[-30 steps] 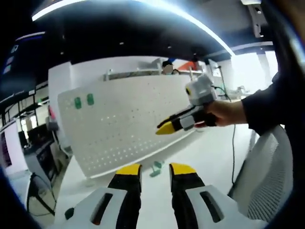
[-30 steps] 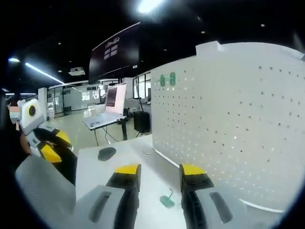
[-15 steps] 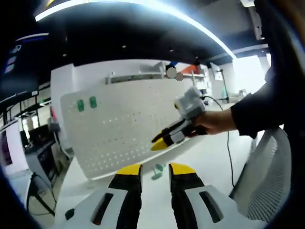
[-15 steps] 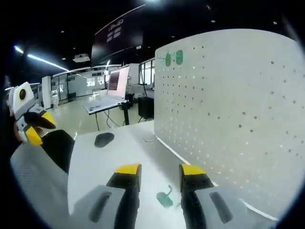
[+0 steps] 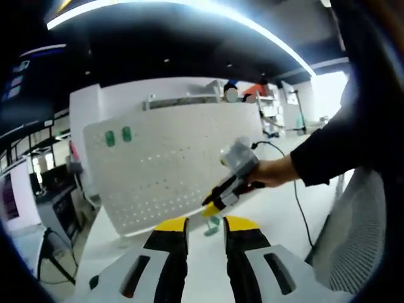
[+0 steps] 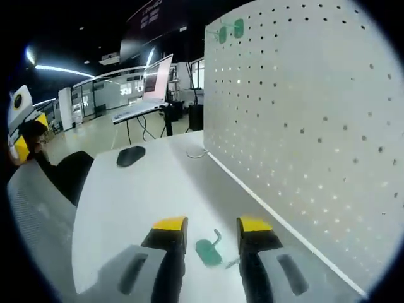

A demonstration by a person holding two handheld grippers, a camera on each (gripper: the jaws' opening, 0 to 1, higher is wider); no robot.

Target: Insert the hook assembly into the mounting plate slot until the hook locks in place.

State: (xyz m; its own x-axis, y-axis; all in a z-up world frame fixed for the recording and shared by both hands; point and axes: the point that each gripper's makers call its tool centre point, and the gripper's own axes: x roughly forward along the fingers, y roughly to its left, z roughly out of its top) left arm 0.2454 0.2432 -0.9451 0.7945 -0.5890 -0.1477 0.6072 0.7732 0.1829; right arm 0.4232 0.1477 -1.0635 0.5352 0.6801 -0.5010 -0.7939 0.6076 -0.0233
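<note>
White counter, with a white pegboard mounting plate standing upright along its far edge. Two green hooks already sit side by side near the plate's top corner; the same pair shows in the left gripper view.

The loose green hook assembly lies flat on the counter, just in front of the plate's base. In the right gripper view it rests between the two yellow-tipped jaws of the right hand-held gripper. Jaws stand apart, either side of the piece, not pinching it; whether they touch it cannot be told.

From the left gripper view, the right hand-held gripper points down at the counter, held by a person's hand in a dark sleeve. Its yellow tips are low, right above the green hook assembly.

Left hand-held gripper hangs back from the plate, jaws parted, nothing between them. It also shows at the far left edge of the right gripper view.

Further along the counter: a dark computer mouse. Beyond, an open laptop on a separate table. A mesh chair back stands at the counter's near side.
</note>
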